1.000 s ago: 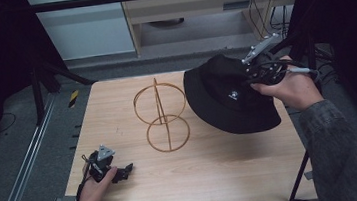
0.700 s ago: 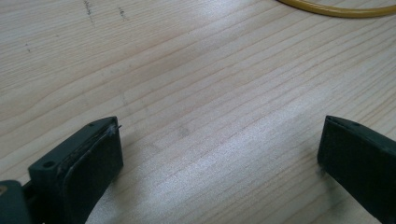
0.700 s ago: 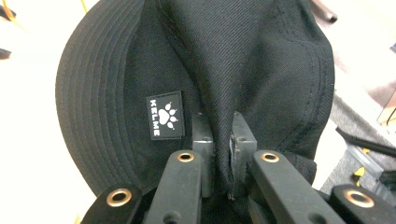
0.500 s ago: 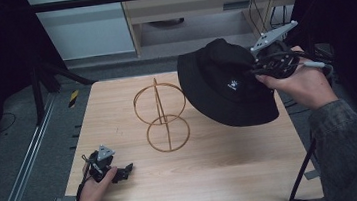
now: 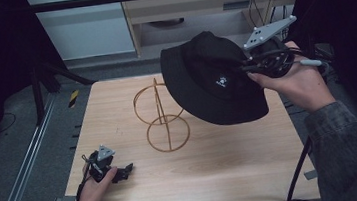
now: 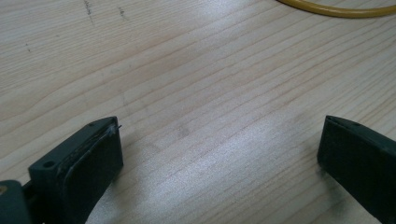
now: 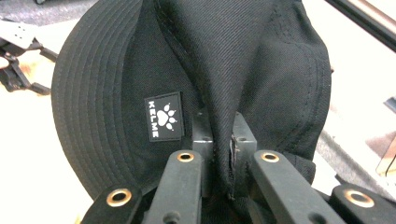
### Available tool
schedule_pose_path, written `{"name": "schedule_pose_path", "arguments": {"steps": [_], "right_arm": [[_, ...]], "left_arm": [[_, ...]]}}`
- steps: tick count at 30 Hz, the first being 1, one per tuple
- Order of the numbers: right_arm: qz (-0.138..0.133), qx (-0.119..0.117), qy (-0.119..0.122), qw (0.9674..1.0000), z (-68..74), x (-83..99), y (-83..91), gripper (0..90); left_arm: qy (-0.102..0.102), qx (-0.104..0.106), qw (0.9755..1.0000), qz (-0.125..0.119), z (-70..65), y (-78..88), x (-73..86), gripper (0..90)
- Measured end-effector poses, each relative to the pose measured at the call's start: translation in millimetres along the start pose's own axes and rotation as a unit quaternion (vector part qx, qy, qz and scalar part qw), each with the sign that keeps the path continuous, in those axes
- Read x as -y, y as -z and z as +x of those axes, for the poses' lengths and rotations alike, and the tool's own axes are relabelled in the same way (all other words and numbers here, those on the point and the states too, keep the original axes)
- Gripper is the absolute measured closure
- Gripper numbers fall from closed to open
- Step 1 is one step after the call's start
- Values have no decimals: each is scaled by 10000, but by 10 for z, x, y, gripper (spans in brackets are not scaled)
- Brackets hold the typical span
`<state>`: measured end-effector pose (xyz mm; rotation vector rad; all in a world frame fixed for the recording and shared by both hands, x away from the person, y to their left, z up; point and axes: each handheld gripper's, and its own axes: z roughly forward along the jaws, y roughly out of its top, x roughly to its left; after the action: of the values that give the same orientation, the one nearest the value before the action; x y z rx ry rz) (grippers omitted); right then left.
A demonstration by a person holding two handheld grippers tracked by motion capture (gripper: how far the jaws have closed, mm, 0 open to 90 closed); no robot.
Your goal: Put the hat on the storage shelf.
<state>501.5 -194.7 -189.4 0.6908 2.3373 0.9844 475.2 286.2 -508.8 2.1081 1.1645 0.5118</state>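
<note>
Above and to the right of the wire stand, the black bucket hat hangs pinched by the right gripper. Near the stand's lower left, the left gripper rests wide-jawed on the table.

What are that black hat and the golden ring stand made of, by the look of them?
The hat looks like woven cotton-type cloth, matte black: a twill weave, rows of stitching on the brim, and folds where the right gripper pinches it. The stand seems to be thin metal wire with a gold finish, though it may be painted.
</note>
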Motion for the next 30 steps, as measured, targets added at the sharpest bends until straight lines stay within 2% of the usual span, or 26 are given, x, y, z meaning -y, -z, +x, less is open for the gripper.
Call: {"name": "schedule_pose_path", "arguments": {"steps": [8,23,30], "right_arm": [[-162,-81,195,9996,91,-177,-14,850],[-181,-271,421,9986,211,-384,-158,850],[-162,-282,518,9981,238,-512,-202,849]], "left_arm": [[-2,0,10000,2,0,0,0,0],[-11,0,10000,20,1,2,-1,0],[-9,-9,10000,16,0,0,-3,0]]}}
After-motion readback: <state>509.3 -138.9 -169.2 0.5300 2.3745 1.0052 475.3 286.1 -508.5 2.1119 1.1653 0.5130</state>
